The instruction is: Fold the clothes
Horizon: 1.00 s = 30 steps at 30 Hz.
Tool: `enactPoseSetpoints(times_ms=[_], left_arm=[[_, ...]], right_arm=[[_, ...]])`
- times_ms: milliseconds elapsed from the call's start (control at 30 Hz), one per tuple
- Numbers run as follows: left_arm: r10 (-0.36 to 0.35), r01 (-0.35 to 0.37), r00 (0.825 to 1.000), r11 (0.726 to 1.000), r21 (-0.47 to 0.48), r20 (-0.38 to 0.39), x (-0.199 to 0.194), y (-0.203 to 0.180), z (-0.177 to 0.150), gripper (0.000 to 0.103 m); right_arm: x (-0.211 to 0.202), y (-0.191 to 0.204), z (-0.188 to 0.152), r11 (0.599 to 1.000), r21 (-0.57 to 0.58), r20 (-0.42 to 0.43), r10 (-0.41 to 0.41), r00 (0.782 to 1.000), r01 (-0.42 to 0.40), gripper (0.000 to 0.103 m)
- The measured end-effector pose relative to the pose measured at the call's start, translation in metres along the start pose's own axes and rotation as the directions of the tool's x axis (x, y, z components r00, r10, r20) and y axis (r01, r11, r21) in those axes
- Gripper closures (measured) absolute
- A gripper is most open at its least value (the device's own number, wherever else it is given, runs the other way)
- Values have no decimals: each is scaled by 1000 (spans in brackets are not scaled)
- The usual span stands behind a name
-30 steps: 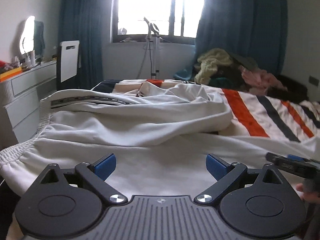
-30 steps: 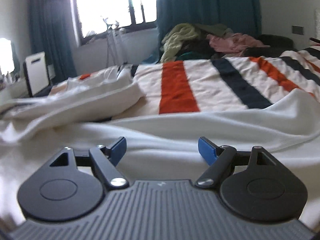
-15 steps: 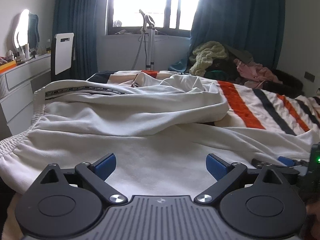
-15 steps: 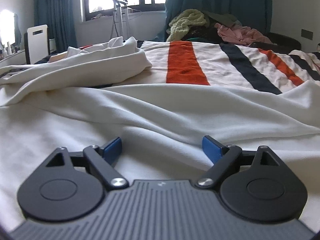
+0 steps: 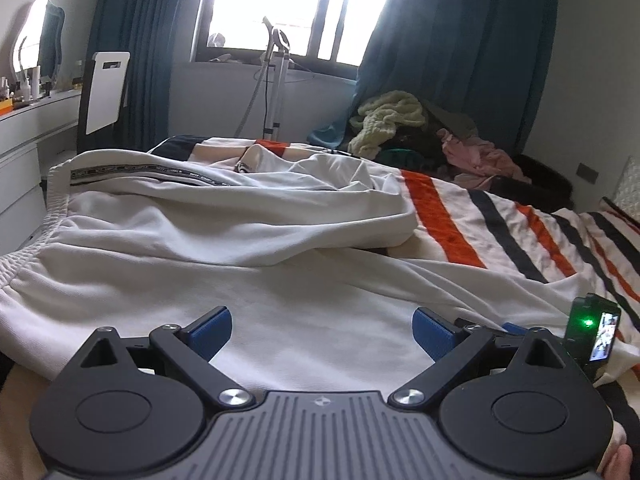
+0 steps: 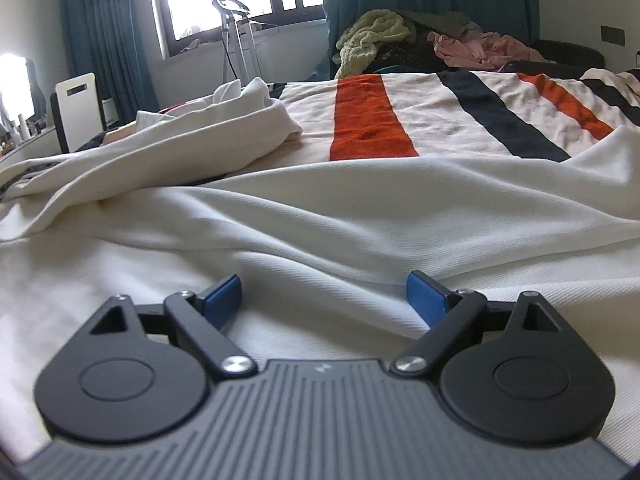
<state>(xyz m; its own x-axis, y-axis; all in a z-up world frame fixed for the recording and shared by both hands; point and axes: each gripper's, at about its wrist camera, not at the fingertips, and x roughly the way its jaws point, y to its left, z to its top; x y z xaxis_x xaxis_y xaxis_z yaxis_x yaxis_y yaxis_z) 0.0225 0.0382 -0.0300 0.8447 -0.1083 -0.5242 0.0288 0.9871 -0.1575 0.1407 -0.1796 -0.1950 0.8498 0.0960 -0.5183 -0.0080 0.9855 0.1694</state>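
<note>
A: Starting at the far left of the left wrist view, we see a white dresser (image 5: 24, 136) with small bottles on top and a white chair back (image 5: 106, 90) beside a dark teal curtain (image 5: 132, 52).

B: Next to that, the white garment (image 5: 248, 240) lies spread across the bed, doesn't it?

A: Yes. Its ribbed elastic edge (image 5: 24, 268) runs down the left side, and a dark printed band (image 5: 152, 172) crosses its upper fold. The cloth is rumpled, with one layer lapped over another near the middle.

B: And our left gripper (image 5: 322, 330)?

A: Its blue fingers (image 5: 210, 330) stand wide apart above the garment, nothing pinched between them. We cannot tell whether the tips touch the cloth.

B: Behind the garment we see a clothes steamer stand (image 5: 276, 80) under the bright window (image 5: 296, 4).

A: Further right the striped blanket (image 5: 500, 232), orange and black on cream, covers the bed, and a heap of clothes (image 5: 420, 128) sits at its far end.

B: At the right edge of that view, a small device with a green light (image 5: 592, 332) pokes in.

A: In the right wrist view, the right gripper (image 6: 324, 300) also hovers over the white garment (image 6: 320, 216), jaws spread and gripping nothing. The same striped blanket (image 6: 372, 120) shows beyond the cloth.
</note>
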Motion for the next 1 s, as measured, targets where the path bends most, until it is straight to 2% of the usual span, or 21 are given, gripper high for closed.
enactPoseSetpoints(times_ms=[767, 1000], left_arm=[[24, -24, 1000, 1000, -5, -9, 3, -4, -3, 5], [67, -67, 998, 998, 20, 6, 9, -7, -4, 5]], right_arm=[[0, 0, 0, 1000, 0, 1, -1, 1000, 1, 12], [0, 0, 0, 1000, 0, 1, 0, 1000, 0, 12]])
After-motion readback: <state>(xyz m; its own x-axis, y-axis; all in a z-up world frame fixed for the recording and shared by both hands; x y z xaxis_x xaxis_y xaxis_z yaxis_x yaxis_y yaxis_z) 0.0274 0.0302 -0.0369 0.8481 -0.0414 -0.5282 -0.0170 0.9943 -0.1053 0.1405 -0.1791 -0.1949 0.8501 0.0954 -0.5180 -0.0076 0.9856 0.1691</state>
